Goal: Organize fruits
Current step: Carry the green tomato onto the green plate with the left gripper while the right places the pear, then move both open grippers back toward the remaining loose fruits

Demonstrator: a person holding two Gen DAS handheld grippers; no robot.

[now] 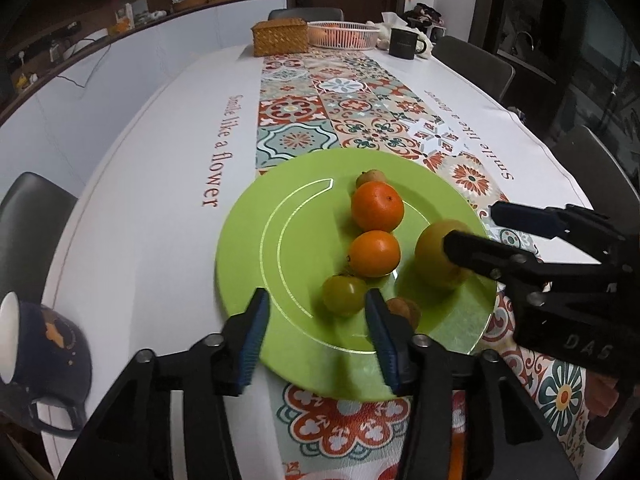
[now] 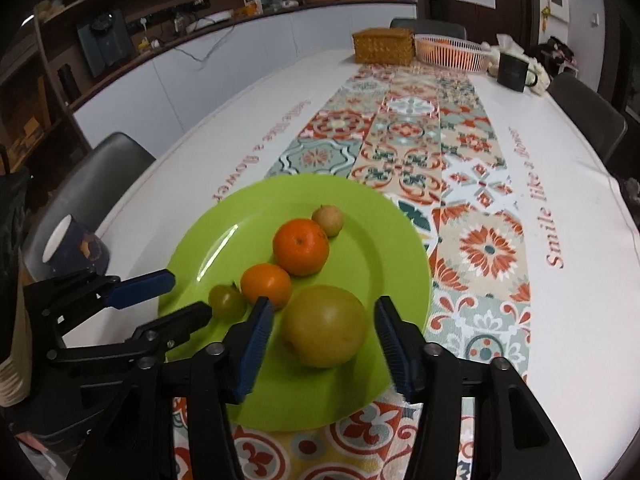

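Note:
A green plate [image 1: 248,256] [image 2: 392,248] holds several fruits in a line: a small tan fruit [image 1: 370,178] [image 2: 328,220], a large orange [image 1: 377,206] [image 2: 301,246], a smaller orange [image 1: 374,253] [image 2: 265,285] and a green tomato [image 1: 344,294] [image 2: 226,301]. A small brown fruit [image 1: 404,309] lies by the left gripper's right finger. A big yellow-green pear [image 1: 438,254] [image 2: 324,326] sits between the open fingers of my right gripper [image 2: 325,332] [image 1: 468,224], apart from the pads. My left gripper [image 1: 316,312] [image 2: 190,294] is open over the plate's near edge, just short of the green tomato.
A dark blue mug [image 1: 44,344] [image 2: 78,250] stands left of the plate. At the table's far end are a woven box [image 1: 280,36] [image 2: 383,45], a white basket with orange fruit [image 1: 343,34] [image 2: 452,53] and a black mug [image 1: 405,42] [image 2: 513,73]. Chairs surround the table.

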